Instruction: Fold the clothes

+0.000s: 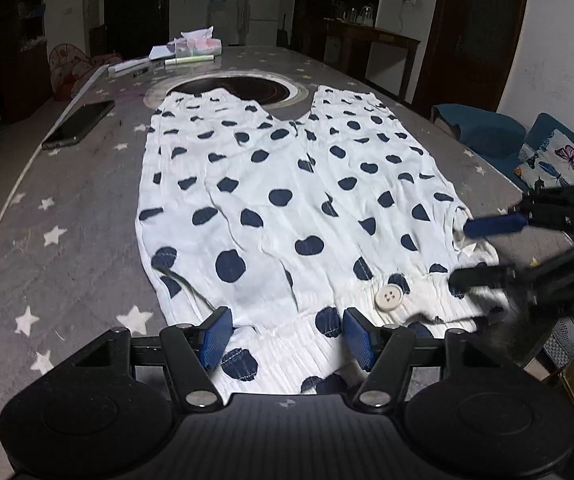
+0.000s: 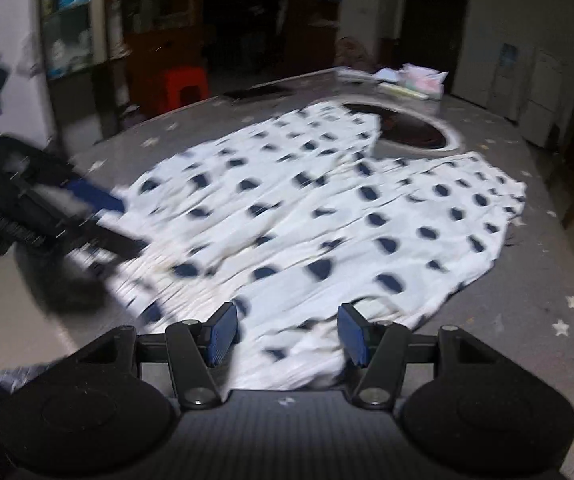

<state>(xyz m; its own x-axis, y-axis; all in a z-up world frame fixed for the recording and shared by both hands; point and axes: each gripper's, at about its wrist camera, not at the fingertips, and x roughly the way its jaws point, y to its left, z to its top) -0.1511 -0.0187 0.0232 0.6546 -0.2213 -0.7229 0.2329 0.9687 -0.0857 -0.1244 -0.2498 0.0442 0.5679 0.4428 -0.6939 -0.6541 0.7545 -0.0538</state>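
Lying flat on table (image 1: 67, 216): spotted trousers (image 1: 287, 200); left gripper (image 1: 287, 336), right gripper (image 2: 287, 334) jaws apart, gripping nothing

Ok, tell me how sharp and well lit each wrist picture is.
Left wrist view: polka-dot garment crisp, room behind dim, only the right tool smeared at the edge, fisheye bending the table. Right wrist view: heavy motion blur, dots streaked, left tool smeared, background dark.

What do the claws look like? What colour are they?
Both look alike. The left claw and right claw have black bodies with round bulges either side, a ribbed middle panel, black jointed arms with silver pins, and flat blue ribbed pads on the fingertips.
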